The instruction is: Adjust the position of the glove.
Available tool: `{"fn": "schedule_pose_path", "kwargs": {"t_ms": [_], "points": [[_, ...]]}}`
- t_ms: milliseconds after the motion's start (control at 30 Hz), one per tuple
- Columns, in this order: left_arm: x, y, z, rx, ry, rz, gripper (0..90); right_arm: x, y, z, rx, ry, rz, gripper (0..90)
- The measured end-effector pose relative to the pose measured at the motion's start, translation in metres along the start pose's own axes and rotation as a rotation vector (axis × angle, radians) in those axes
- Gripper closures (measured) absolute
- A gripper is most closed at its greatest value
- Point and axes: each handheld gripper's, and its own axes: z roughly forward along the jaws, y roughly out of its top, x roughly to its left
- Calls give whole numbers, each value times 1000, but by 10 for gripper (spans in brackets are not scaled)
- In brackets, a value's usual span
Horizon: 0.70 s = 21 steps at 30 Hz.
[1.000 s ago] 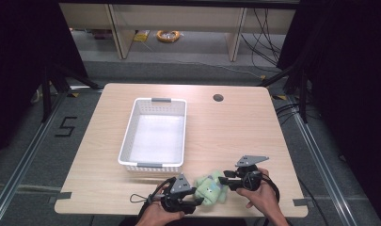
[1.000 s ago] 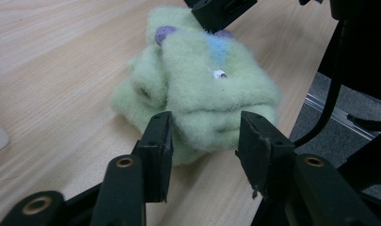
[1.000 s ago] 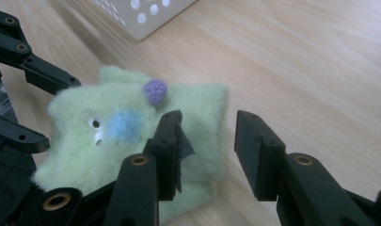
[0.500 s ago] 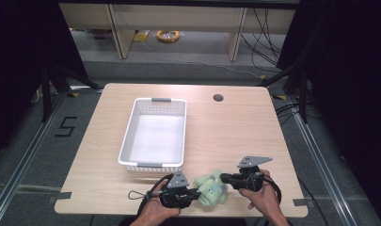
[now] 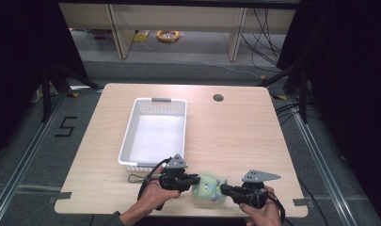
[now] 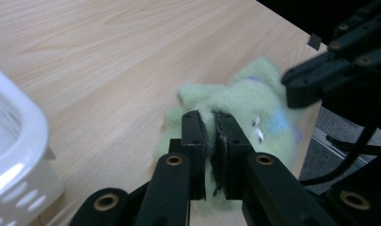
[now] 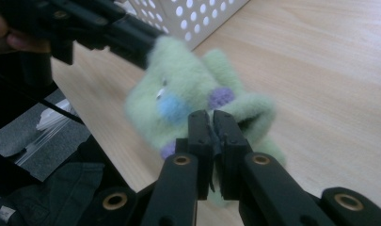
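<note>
A pale green plush toy (image 5: 208, 187) with blue and purple patches hangs between my two grippers near the table's front edge. My left gripper (image 5: 194, 180) is shut on the toy's left side; in the left gripper view its jaws pinch green fleece (image 6: 208, 134). My right gripper (image 5: 224, 190) is shut on the toy's right side, and the right gripper view has its jaws clamped on a flap of the toy (image 7: 211, 127). Both pairs of jaws have just been closing on the plush. A white perforated basket (image 5: 129, 142) stands just behind the left gripper.
The wooden table (image 5: 235, 136) has a round cable hole (image 5: 218, 98) at the back right. Tape marks sit at the front corners. The table's front edge (image 5: 178, 214) runs right under my hands. Shelving and a coil of cable (image 5: 168, 35) lie beyond the table.
Both grippers have closed on the plush toy and lifted it slightly off the table. The hands have drawn a little apart, stretching the toy between them.
</note>
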Motion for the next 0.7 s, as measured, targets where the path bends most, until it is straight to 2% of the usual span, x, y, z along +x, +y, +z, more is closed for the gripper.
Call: {"fn": "schedule_pose_path", "kwargs": {"t_ms": [67,100,133,167,200,233,267,300,367,400,433,533,600,633,667,700], "points": [[1,1,4,6,3,2,827,3,-3,2,9,12,33,870],[1,1,6,7,-8,-24,826,4,-4,1,32,9,53,870],[2,0,6,16,-25,-19,825,2,-7,3,17,12,42,869],[2,-1,7,17,-15,-25,824,2,-8,3,25,11,52,868],[2,-2,7,23,-21,-25,823,-1,-9,2,36,-3,29,867],[3,-4,8,34,-10,-24,821,-3,-10,3,28,3,37,865],[3,-5,9,34,-21,-47,817,-4,-11,4,37,16,51,861],[5,-6,9,43,-12,-38,810,-4,-13,5,61,-2,68,855],[8,-9,10,45,-18,-56,804,-5,-14,7,62,11,67,845],[10,-10,11,39,-14,-60,793,-7,-15,8,72,8,47,837],[10,-10,11,46,-4,-57,789,-7,-16,9,69,12,72,832],[13,-12,12,55,-2,-59,743,-8,-16,8,86,5,62,765],[11,-14,11,58,9,-92,701,-10,-16,8,72,5,48,706],[12,-14,10,62,2,-88,688,-9,-15,7,81,15,65,669],[13,-15,9,58,2,-74,674,-10,-15,6,58,3,53,636],[13,-15,7,58,7,-83,654,-8,-13,4,66,2,85,614]]}}
